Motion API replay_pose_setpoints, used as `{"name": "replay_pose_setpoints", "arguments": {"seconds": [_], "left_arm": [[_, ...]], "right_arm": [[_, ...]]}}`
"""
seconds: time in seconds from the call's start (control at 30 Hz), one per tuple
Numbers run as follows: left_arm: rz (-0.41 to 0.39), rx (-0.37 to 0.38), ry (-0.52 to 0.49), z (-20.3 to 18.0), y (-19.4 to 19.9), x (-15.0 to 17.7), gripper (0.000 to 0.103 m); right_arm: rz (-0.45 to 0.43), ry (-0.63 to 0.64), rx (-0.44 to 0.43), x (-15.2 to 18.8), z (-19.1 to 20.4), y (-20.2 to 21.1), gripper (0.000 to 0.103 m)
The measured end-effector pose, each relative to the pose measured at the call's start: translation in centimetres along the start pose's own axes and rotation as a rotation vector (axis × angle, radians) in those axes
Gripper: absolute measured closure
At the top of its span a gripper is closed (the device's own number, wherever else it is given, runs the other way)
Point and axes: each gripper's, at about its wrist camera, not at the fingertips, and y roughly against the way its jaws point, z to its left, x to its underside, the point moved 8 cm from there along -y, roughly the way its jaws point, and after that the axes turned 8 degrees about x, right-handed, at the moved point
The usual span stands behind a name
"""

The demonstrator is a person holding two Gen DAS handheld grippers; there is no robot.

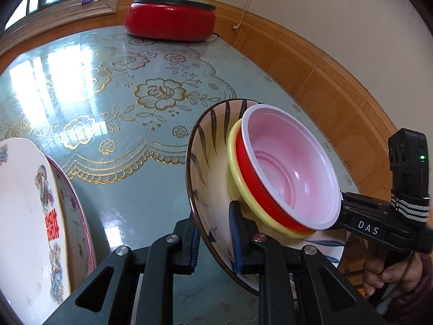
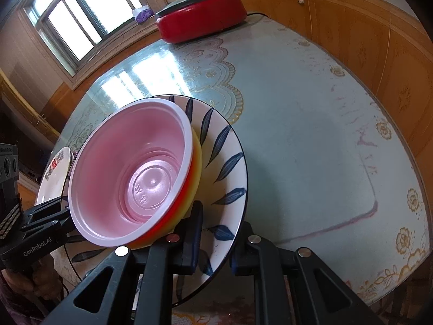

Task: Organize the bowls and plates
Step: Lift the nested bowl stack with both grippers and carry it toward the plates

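Observation:
A large bowl with blue leaf pattern is held up above the table, gripped on opposite rims by both grippers. Inside it nest a yellow bowl and a red plastic bowl with a pale pink inside. My left gripper is shut on the leaf bowl's rim. My right gripper is shut on the opposite rim. A white plate with red characters lies on a pink-rimmed plate at the left.
A red electric cooker with a grey lid stands at the table's far end, its cord running to the wall. The table has a glossy green floral cover. Wooden wall panelling borders the right side.

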Motion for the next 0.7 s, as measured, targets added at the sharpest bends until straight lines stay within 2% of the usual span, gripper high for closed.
{"name": "replay_pose_setpoints", "arguments": {"seconds": [0.33,0.7], "left_arm": [[-0.039,-0.032,0.009,0.5,1.7,-1.0,0.083],[-0.11,-0.084,0.06,2.9,6.0,-2.3,0.083]], "right_arm": [[-0.017,0.042,-0.009,-1.7,1.5,0.9,0.088],[-0.047,0.141,-0.05,-4.3,6.3,2.1,0.088]]}}
